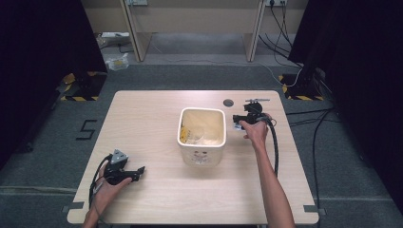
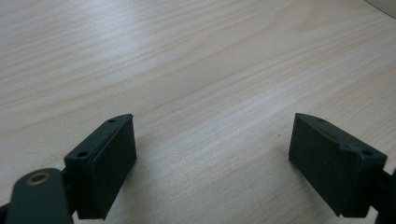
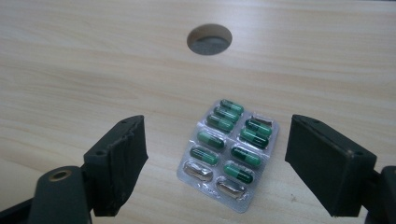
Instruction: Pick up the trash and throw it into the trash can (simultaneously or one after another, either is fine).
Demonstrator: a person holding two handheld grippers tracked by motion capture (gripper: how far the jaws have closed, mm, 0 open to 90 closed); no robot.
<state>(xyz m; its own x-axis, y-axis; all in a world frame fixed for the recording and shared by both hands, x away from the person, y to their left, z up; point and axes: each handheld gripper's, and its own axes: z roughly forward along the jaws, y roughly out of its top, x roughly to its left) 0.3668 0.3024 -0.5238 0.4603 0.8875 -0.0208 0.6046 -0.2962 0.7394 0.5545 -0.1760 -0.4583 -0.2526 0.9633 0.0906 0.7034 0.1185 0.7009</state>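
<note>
A silver blister pack (image 3: 229,154) of green capsules lies flat on the wooden table (image 1: 152,118), a few of its pockets empty. My right gripper (image 3: 217,140) is open, one jaw on each side of the pack and neither touching it. Seen from above, the right gripper (image 1: 236,120) sits just right of a cream square bin (image 1: 186,124) at the table's middle. My left gripper (image 1: 139,171) rests near the front left of the table. The left gripper (image 2: 212,135) is open over bare wood, with nothing between its jaws.
The bin holds some pale, clear packaging (image 1: 195,135). A round cable hole (image 1: 228,102) is in the table behind the right gripper, and the cable hole (image 3: 209,39) lies just beyond the pack. Black curtains flank the table; cables (image 1: 304,114) trail on the floor at right.
</note>
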